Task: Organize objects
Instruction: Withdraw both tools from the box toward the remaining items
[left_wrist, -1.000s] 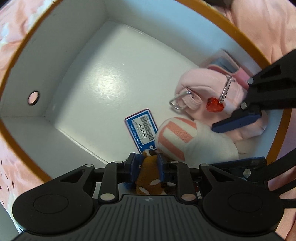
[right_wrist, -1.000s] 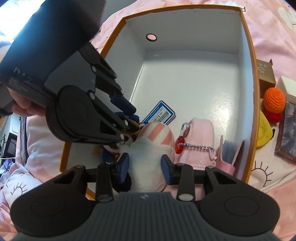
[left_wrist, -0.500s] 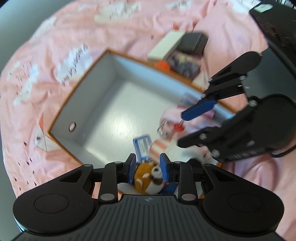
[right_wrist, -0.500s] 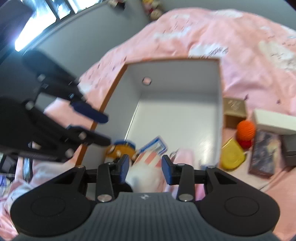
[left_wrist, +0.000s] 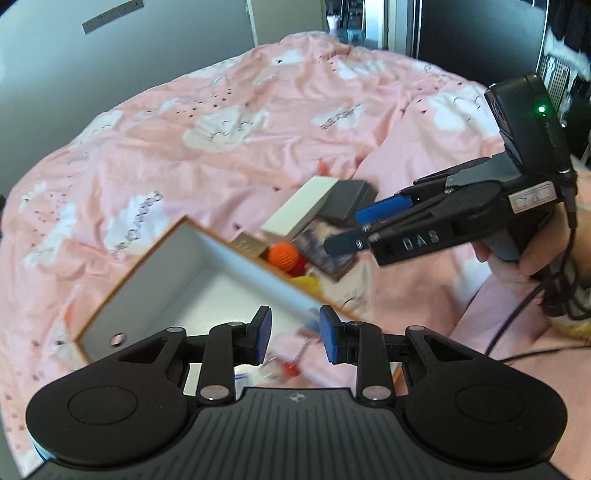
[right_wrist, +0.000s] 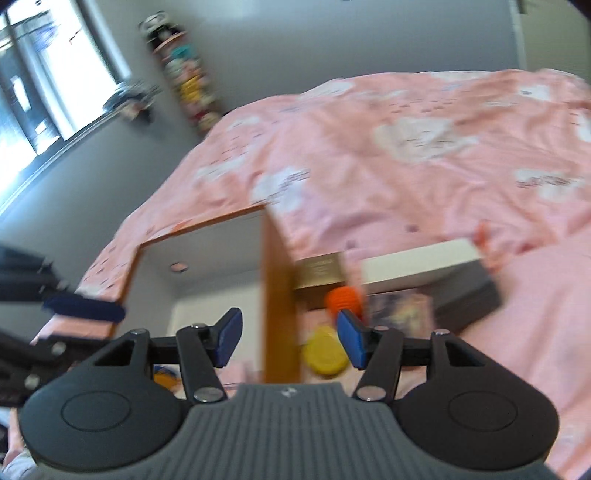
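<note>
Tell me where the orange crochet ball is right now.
The orange crochet ball lies on the pink bedspread, just outside the box's far wall, beside the gold box and a yellow item.

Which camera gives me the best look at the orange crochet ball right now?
Left wrist: the orange crochet ball is sharp there, sitting beside the box. Right wrist shows it only as a motion-blurred smear, partly behind a fingertip.

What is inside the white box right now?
The white box shows mostly bare white floor. A red charm on a chain lies near its front; anything else there is hidden behind the left gripper.
</note>
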